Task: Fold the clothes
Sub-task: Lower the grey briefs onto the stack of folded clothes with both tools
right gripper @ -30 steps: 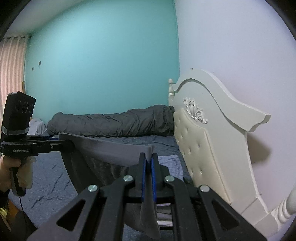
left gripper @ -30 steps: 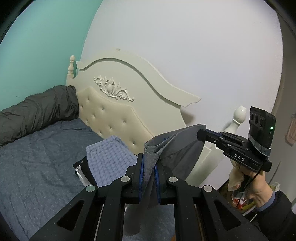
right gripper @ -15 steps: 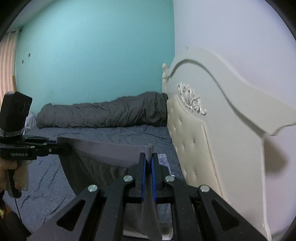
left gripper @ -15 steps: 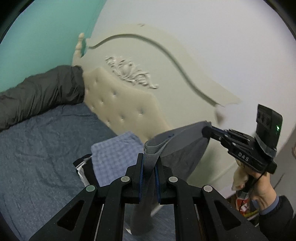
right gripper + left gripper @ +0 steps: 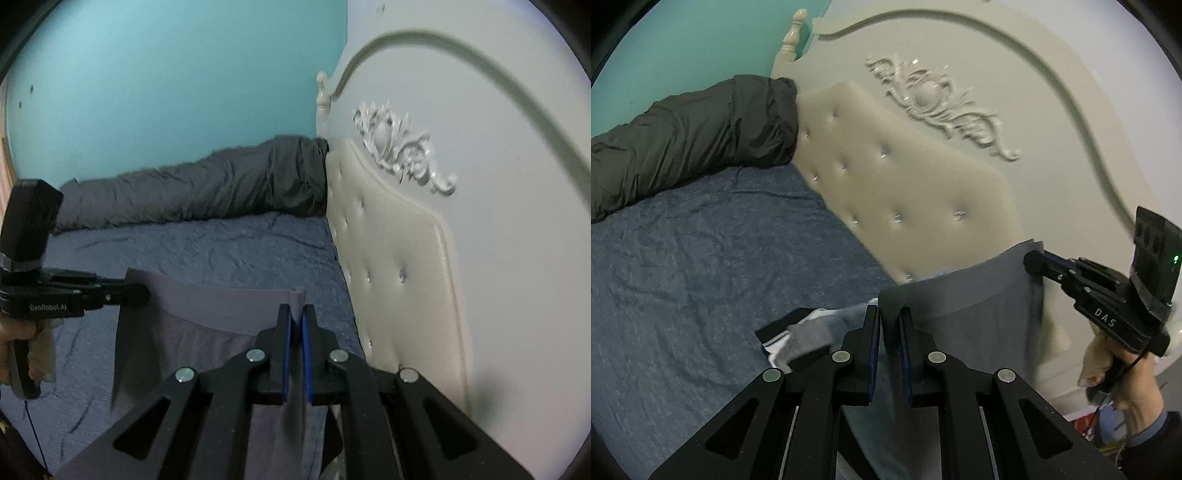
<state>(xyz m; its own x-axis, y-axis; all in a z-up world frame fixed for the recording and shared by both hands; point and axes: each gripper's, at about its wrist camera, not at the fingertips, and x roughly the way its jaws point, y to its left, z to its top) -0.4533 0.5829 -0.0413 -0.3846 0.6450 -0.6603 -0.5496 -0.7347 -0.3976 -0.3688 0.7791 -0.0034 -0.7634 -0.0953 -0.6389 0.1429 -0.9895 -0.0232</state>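
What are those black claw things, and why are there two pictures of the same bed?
Each claw is a two-finger gripper that a person holds like tongs. A small camera sits on each one, so you get two pictures: one from the left gripper, one from the right gripper. Each camera can also see the other gripper off to the side. Both are pinched shut on the top band of a grey garment, holding it spread out between them, above the blue bedsheet. A small pile of clothes lies on the bed, and a dark rolled duvet lies by the wall.
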